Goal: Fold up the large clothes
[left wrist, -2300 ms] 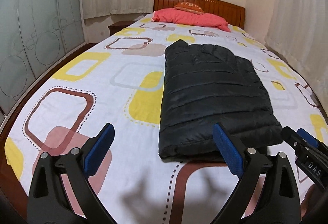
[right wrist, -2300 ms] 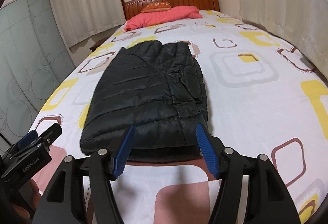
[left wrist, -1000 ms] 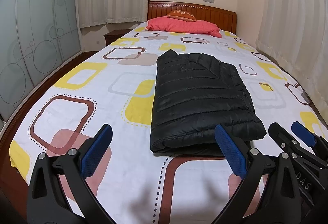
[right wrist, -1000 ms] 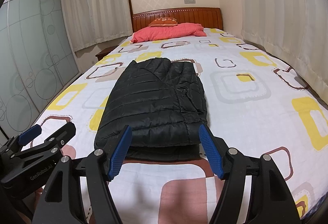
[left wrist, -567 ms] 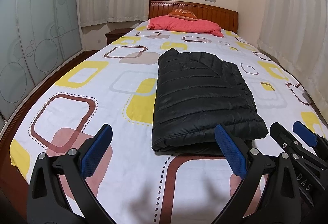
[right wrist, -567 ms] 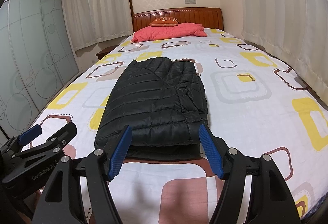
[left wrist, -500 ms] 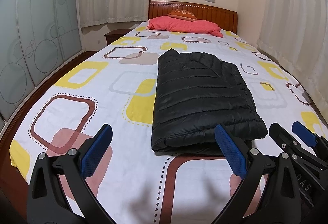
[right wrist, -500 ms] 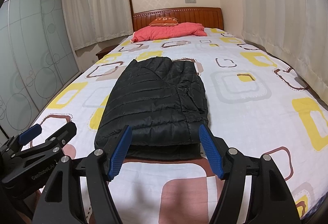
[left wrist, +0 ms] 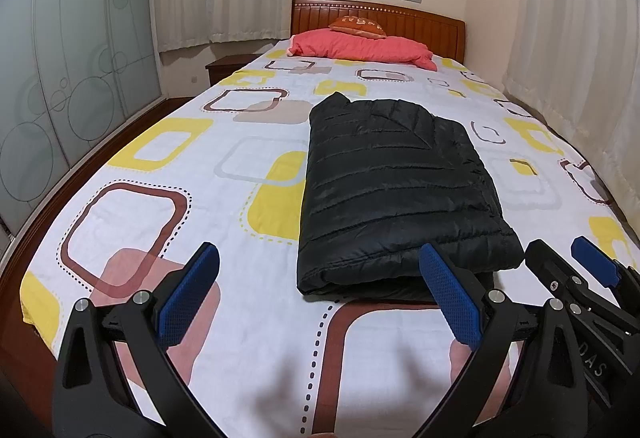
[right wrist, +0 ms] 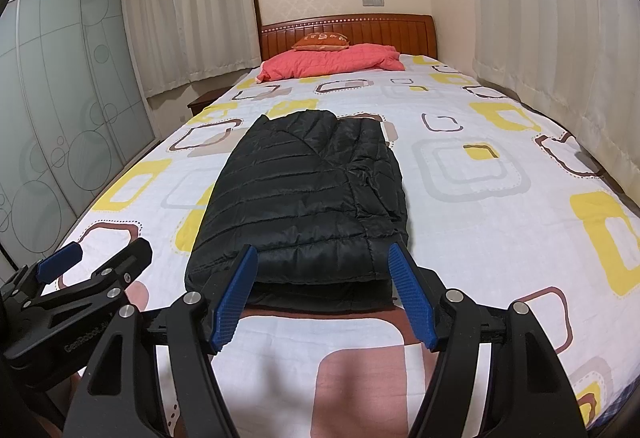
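A black quilted puffer jacket (left wrist: pixel 396 189) (right wrist: pixel 304 197) lies folded into a neat rectangle on the bed, its folded edge facing me. My left gripper (left wrist: pixel 316 294) is open above the foot of the bed, nothing between its blue pads, with the jacket ahead and to the right. My right gripper (right wrist: pixel 324 294) is open too, its pads (right wrist: pixel 412 302) framing the jacket's near edge from a little way back without touching it. Each gripper shows at the edge of the other's view.
The bed (left wrist: pixel 168 197) has a white sheet with yellow, brown and grey squares. A pink pillow (left wrist: pixel 360 47) and an orange cushion (left wrist: pixel 358 25) lie by the wooden headboard (right wrist: pixel 348 27). Curtains hang on the right, frosted wardrobe doors (left wrist: pixel 52 85) on the left.
Between the oldest frames and one second ago both grippers pulled back and rose away from the jacket. Over the last second nothing has moved.
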Available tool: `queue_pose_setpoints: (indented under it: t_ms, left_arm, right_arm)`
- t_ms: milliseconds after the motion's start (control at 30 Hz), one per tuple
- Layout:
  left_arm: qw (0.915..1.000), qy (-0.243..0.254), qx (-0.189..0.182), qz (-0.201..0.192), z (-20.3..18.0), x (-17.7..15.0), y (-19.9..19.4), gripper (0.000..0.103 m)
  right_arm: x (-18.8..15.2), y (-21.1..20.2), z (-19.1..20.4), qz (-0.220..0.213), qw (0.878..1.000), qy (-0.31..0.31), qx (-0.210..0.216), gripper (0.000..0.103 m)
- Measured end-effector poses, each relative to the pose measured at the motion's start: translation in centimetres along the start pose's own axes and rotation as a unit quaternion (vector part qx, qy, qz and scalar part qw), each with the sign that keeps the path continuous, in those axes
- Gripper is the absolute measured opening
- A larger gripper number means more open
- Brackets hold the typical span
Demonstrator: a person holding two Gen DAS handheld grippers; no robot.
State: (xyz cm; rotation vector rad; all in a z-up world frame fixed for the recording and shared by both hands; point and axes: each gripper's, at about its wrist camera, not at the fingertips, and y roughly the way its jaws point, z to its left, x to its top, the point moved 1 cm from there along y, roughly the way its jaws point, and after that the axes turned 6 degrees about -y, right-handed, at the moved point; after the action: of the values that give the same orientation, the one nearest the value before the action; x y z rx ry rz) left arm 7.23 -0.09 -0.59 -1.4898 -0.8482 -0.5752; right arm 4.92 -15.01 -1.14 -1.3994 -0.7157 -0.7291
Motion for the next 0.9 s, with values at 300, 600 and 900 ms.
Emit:
queue_pose_setpoints:
  t_ms: [300, 600, 900]
  left_arm:
    - [1.0000, 0.001, 0.002, -0.004, -0.02, -0.09, -0.10, 0.100]
    - [1.0000, 0.003, 0.008, 0.000, -0.06, -0.21, -0.05, 0.101]
    - [0.9999, -0.003, 0.000, -0.015, 0.25, 0.15, 0.10, 0.101]
  right_arm:
    - [0.01, -0.01, 0.03, 0.000, 1.000, 0.000, -0.001, 0.067]
    - [-0.04, -0.02, -0.21, 0.001, 1.000, -0.001, 0.001, 0.067]
    - [-0.03, -0.04, -0.16, -0.001, 1.000, -0.001, 0.002, 0.067]
